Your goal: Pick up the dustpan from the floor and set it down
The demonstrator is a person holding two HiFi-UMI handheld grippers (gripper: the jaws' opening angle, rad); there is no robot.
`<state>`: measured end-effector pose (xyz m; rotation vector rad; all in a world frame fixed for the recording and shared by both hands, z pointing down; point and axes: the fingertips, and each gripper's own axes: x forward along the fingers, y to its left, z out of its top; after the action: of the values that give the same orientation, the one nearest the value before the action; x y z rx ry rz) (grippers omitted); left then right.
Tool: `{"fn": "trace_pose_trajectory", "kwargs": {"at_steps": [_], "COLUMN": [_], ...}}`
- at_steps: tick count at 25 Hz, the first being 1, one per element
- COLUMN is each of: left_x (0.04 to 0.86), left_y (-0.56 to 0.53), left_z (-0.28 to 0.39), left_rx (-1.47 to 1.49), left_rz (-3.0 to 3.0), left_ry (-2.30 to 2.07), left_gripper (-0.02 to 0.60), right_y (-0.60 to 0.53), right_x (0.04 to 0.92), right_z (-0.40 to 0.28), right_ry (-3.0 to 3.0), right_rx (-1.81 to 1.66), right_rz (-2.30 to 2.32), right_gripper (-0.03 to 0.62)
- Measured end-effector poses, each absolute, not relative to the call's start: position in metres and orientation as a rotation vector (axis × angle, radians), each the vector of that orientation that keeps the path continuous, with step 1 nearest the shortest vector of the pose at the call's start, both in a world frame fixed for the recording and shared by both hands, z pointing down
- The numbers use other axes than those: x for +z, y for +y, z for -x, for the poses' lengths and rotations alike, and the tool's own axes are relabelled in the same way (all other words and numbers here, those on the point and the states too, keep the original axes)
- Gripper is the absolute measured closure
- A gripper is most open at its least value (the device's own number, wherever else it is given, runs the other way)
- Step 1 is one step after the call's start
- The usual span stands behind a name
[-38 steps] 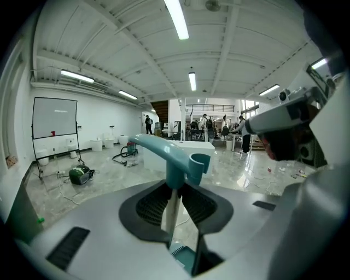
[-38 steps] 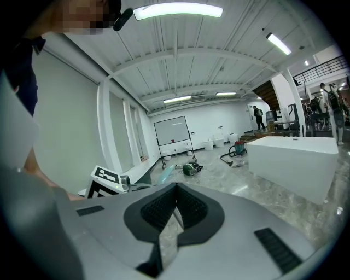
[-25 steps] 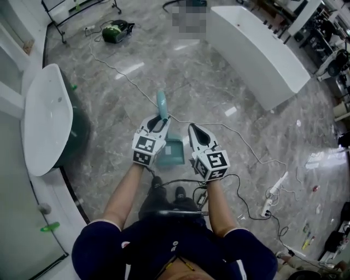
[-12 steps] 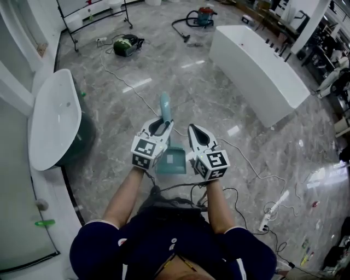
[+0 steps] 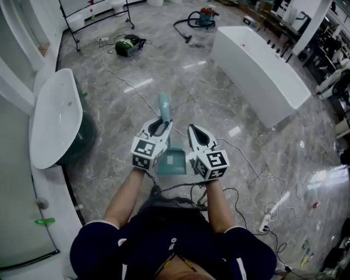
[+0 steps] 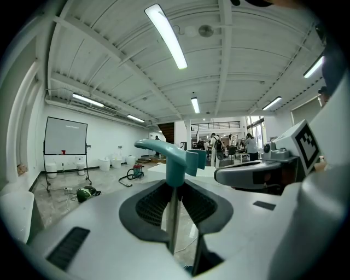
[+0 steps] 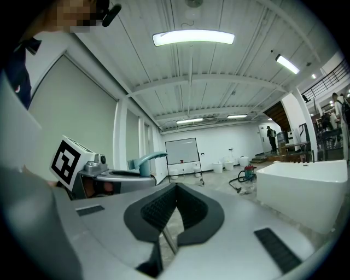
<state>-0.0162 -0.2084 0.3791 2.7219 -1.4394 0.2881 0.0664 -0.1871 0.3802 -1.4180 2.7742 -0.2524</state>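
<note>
A teal dustpan [image 5: 171,163] hangs above the grey marble floor between my two grippers. Its long handle [image 5: 163,106] pokes forward past my left gripper [image 5: 162,121], which is shut on the handle. In the left gripper view the handle [image 6: 175,158] rises from between the pads and curves left. My right gripper [image 5: 193,129] is beside it on the right, apart from the dustpan. In the right gripper view its pads [image 7: 164,210] meet at the tip [image 7: 175,188] with nothing between them, and the teal handle [image 7: 146,160] shows at left.
A long white bathtub [image 5: 257,60] stands at the back right and an oval white tub [image 5: 52,117] at the left. A green vacuum [image 5: 127,45] and a red one [image 5: 205,16] sit at the back. Cables and a power strip [image 5: 268,205] lie on the floor.
Over the last second both grippers have risen a little with the dustpan, and my view has tilted further into the room. Since half a second ago nothing has moved.
</note>
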Motion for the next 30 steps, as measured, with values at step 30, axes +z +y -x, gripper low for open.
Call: {"fn": "trace_pose_trajectory", "kwargs": {"at_steps": [30], "left_x": [0.408], "left_y": [-0.233], "left_z": [0.032], "left_rx": [0.333], "left_rz": [-2.715], "left_ry": [-1.393], "left_gripper": [0.485], "right_y": [-0.207], "right_x": [0.398], "right_z": [-0.048], "right_ry": [2.796], "right_rx": [-0.317], "right_rz": [1.429], "right_gripper": [0.588]}}
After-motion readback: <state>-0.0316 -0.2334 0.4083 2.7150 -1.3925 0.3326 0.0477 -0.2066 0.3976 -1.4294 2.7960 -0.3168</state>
